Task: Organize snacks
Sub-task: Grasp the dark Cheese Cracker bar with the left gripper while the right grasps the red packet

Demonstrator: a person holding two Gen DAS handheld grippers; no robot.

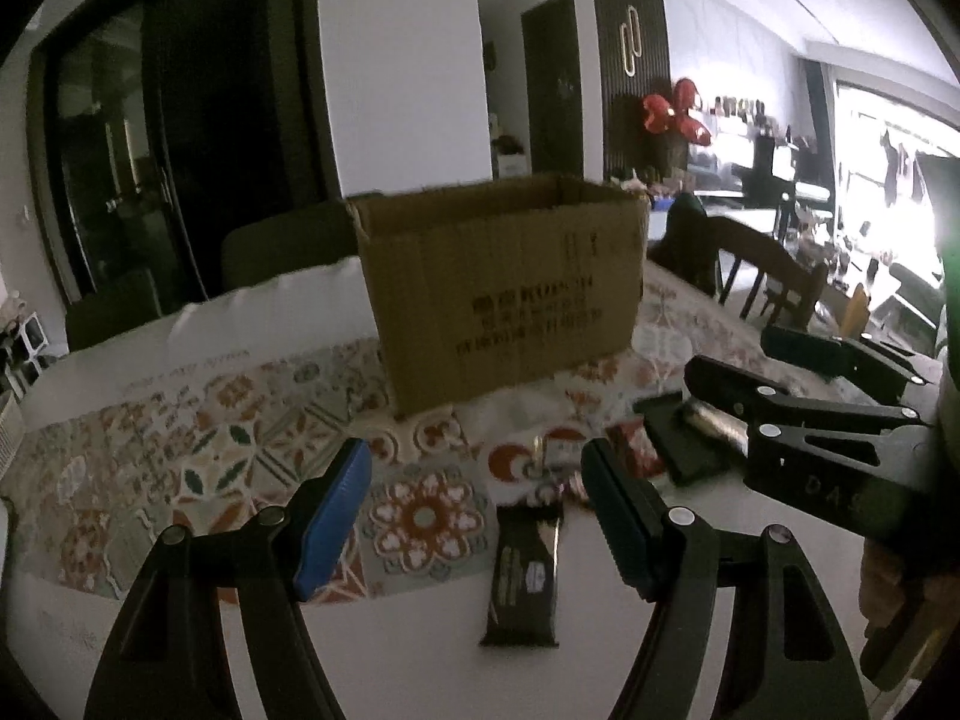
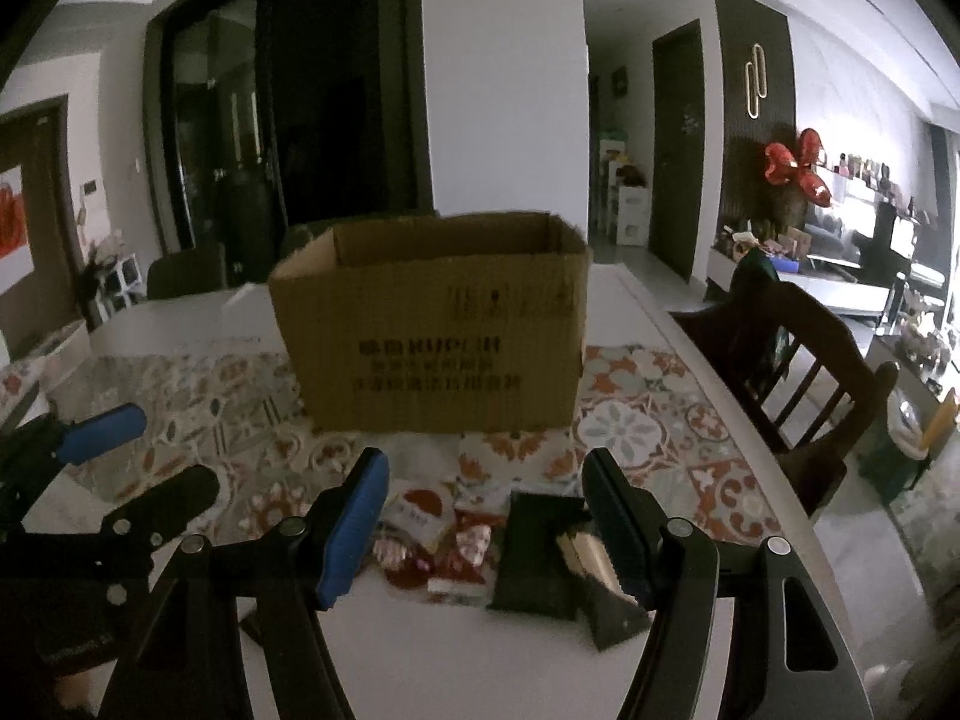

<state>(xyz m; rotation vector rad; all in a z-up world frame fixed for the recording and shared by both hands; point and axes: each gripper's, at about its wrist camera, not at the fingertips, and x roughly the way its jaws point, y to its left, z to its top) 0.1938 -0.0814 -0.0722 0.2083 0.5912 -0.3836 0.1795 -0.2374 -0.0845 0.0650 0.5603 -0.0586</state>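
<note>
The snacks are lying on the worktop [image 2: 420, 648] in front of the cardboard box [image 2: 432, 324]. A dark snack bar [image 1: 528, 576] is sitting between the fingers of the left claw [image 1: 480, 516], which is hanging open with nothing in it. The right claw [image 2: 486, 522] is open too, over a little pile of packets [image 2: 444, 546] and a dark packet [image 2: 540, 558]. The wrappers look thin, light and a bit slippery, and probably crinkle, so pinching gently across the middle of the bar seems best.
</note>
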